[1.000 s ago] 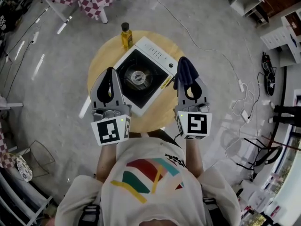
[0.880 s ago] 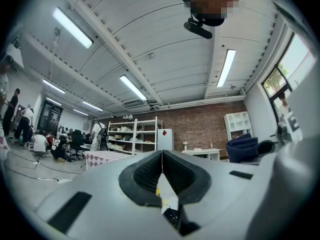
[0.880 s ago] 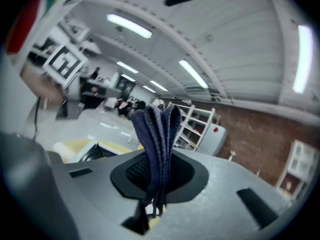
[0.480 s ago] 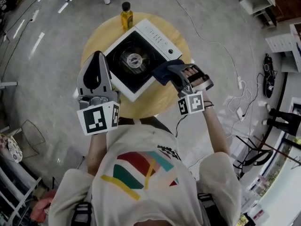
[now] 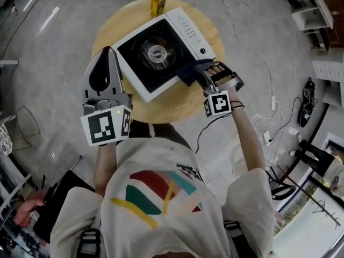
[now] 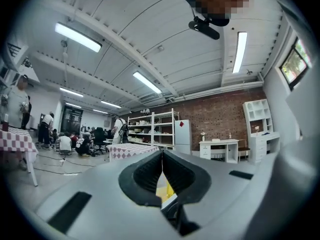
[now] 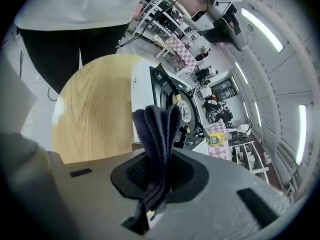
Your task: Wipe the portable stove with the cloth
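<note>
A white portable stove (image 5: 189,31) with a black top and round burner (image 5: 157,51) sits on a round wooden table (image 5: 177,102). My right gripper (image 5: 196,72) is shut on a dark blue cloth (image 5: 187,74), which lies against the stove's near right edge. In the right gripper view the cloth (image 7: 159,129) stands folded between the jaws, with the stove (image 7: 142,86) just beyond. My left gripper (image 5: 105,63) hovers left of the stove, jaws shut with nothing between them; in the left gripper view the left gripper (image 6: 162,176) points up at the room.
A bottle of yellow liquid (image 5: 157,0) stands at the table's far edge behind the stove. A white cable (image 5: 244,42) runs across the grey floor on the right. Shelves and checkered tables (image 6: 131,150) stand far off.
My right gripper has swung sideways and lowered the cloth onto the stove's near right edge. My left gripper has shifted slightly left. The view has moved closer over the table.
</note>
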